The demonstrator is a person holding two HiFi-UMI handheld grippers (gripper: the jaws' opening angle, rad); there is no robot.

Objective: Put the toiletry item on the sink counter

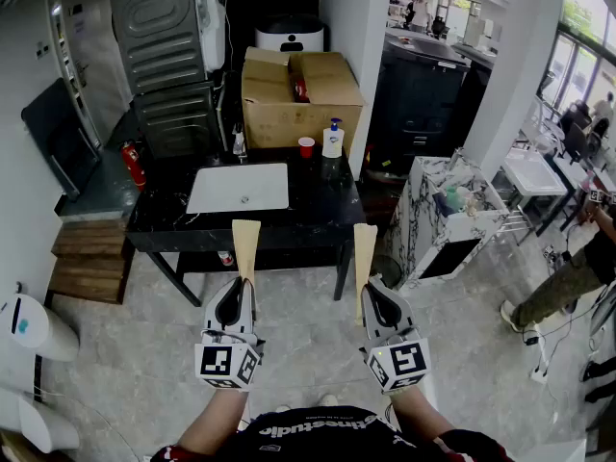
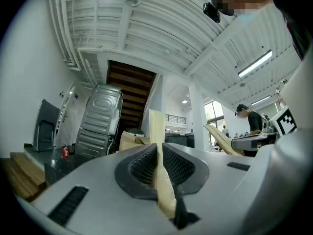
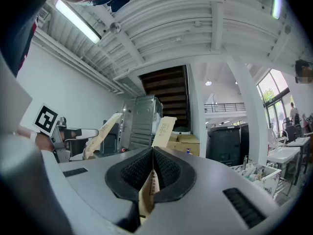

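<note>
The black sink counter (image 1: 318,212) with its white basin (image 1: 238,188) stands ahead of me across a stretch of floor. My left gripper (image 1: 244,284) is shut on a flat tan paper packet (image 1: 245,246) that sticks forward out of the jaws. My right gripper (image 1: 366,287) is shut on a second tan packet (image 1: 364,253), held the same way. In the left gripper view the left gripper (image 2: 157,153) pinches its packet (image 2: 157,126) between the ribbed pads. In the right gripper view the right gripper (image 3: 152,156) clamps a printed packet (image 3: 164,130). Both grippers are level and well short of the counter.
On the counter's back edge stand a pump bottle (image 1: 333,140), a red cup (image 1: 306,146) and a faucet (image 1: 238,143), with a cardboard box (image 1: 298,92) behind. Wooden steps (image 1: 87,258) lie left. A marble cabinet (image 1: 445,221) and a person (image 1: 568,279) are right.
</note>
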